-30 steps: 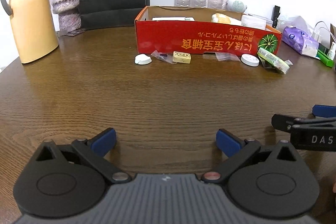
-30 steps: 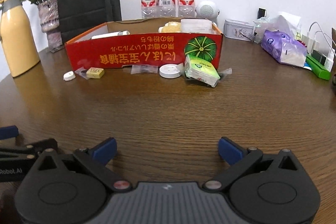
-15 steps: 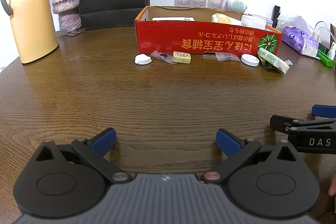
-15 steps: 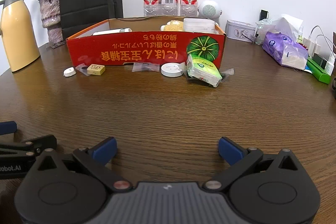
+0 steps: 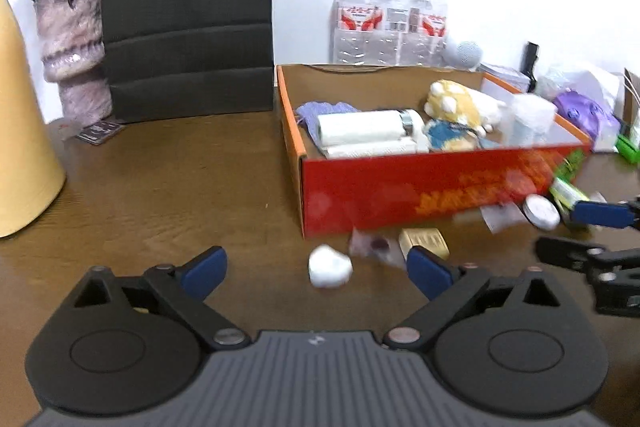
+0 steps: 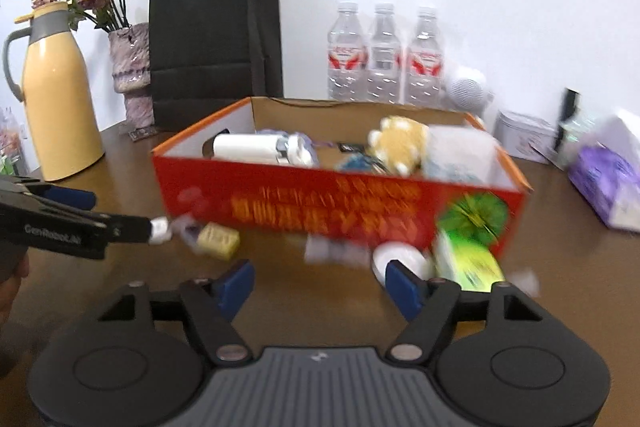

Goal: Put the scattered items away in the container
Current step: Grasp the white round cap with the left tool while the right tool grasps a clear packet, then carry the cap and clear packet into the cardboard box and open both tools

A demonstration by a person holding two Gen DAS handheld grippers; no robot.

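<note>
Reaching forward with both tools, I hold my left gripper (image 5: pixel 316 271) with its blue-tipped fingers spread wide and nothing between them; the small white lump (image 5: pixel 330 271) lies on the wooden table (image 5: pixel 160 179) just ahead, framed by that gap, which I judge suits a straight closing approach. My right gripper (image 6: pixel 318 285) is likewise spread and empty, its right fingertip (image 6: pixel 402 285) just in front of the white round cap (image 6: pixel 394 255) and near the green packet (image 6: pixel 472 263). Between these lie a crumpled clear wrapper (image 5: pixel 370 245) and a yellow block (image 5: pixel 424 241), all loose close along the red cardboard box's (image 5: pixel 400 195) front wall. That wall stands upright, so each item must be lifted over its rim. Inside, a white roll (image 5: pixel 360 127) and a yellow plush toy (image 5: pixel 456 103) fill the middle, leaving bare floor toward the near left corner. Behind stand water bottles (image 6: pixel 384 59), a black paper bag (image 6: pixel 216 39) and a yellow jug (image 6: pixel 60 95), well apart
</note>
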